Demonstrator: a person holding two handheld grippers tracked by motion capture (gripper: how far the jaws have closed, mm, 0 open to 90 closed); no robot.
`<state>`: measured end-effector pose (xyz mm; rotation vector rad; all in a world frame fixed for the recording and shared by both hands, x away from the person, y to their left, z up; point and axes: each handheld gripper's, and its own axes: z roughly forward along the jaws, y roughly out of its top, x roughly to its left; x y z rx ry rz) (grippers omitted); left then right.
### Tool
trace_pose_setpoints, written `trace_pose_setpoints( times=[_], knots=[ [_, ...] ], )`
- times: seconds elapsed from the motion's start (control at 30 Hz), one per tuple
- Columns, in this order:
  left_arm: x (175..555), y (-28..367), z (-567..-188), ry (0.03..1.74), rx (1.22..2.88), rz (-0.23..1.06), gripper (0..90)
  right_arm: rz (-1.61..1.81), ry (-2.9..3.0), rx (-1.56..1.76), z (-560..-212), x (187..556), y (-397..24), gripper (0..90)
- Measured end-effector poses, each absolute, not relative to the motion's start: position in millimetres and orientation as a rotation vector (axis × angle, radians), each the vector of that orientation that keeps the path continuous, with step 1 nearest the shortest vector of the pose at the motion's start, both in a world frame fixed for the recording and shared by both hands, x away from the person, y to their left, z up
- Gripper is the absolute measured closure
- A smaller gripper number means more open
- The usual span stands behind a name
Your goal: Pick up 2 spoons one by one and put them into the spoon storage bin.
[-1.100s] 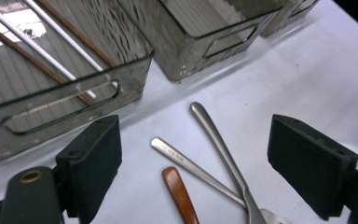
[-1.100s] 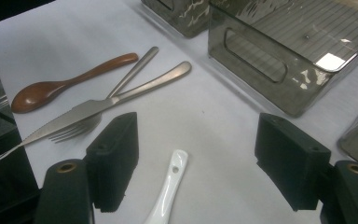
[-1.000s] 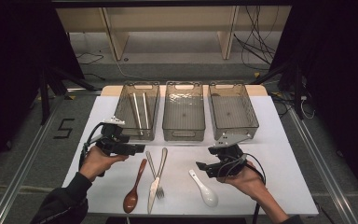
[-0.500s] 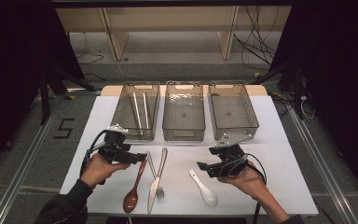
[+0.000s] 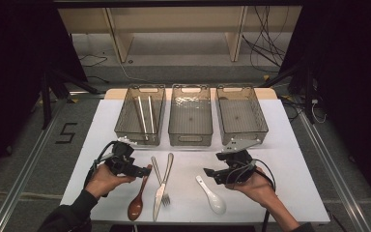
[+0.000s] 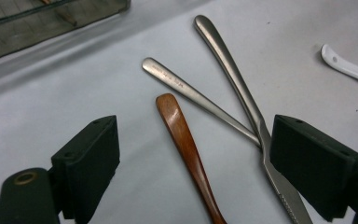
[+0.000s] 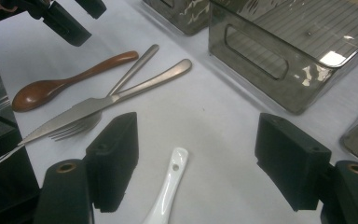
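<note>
Both grippers' fingers spread wide, left gripper (image 6: 193, 163) straddling wooden spoon (image 6: 186, 144).

We are looking at a brown wooden spoon (image 5: 137, 199) lying flat on the white bench (image 5: 299, 159), bowl toward us, glossy handle pointing away. Its handle tip is lying just beside a crossed fork and knife. A white ceramic spoon (image 5: 212, 195) is lying flat further right, handle pointing away and left.
</note>
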<state>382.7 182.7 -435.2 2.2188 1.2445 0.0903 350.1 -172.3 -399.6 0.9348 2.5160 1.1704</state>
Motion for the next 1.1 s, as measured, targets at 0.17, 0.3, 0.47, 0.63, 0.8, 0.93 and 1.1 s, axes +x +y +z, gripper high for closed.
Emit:
trace_pose_setpoints(
  times=[0.17,0.3,0.47,0.63,0.8,0.93,1.1],
  knots=[
    [382,181,-438,1.254,2.249,0.073,16.2,1.171,2.519,0.934,-400,351,-173,31.1],
    [381,177,-443,1.257,2.280,0.065,19.3,1.169,2.519,0.937,-401,351,-173,31.1],
    [382,176,-447,1.253,2.309,0.053,26.2,1.169,2.518,0.942,-401,352,-174,31.1],
    [380,168,-451,1.228,2.352,0.051,33.7,1.169,2.515,0.941,-400,351,-174,31.1],
    [378,165,-454,1.213,2.403,0.053,41.1,1.163,2.513,0.944,-400,349,-173,31.1],
    [378,163,-460,1.215,2.431,0.037,46.7,1.158,2.511,0.942,-399,348,-173,31.1],
    [377,162,-463,1.220,2.476,0.028,51.8,1.156,2.513,0.937,-399,347,-171,31.2]
  ],
)
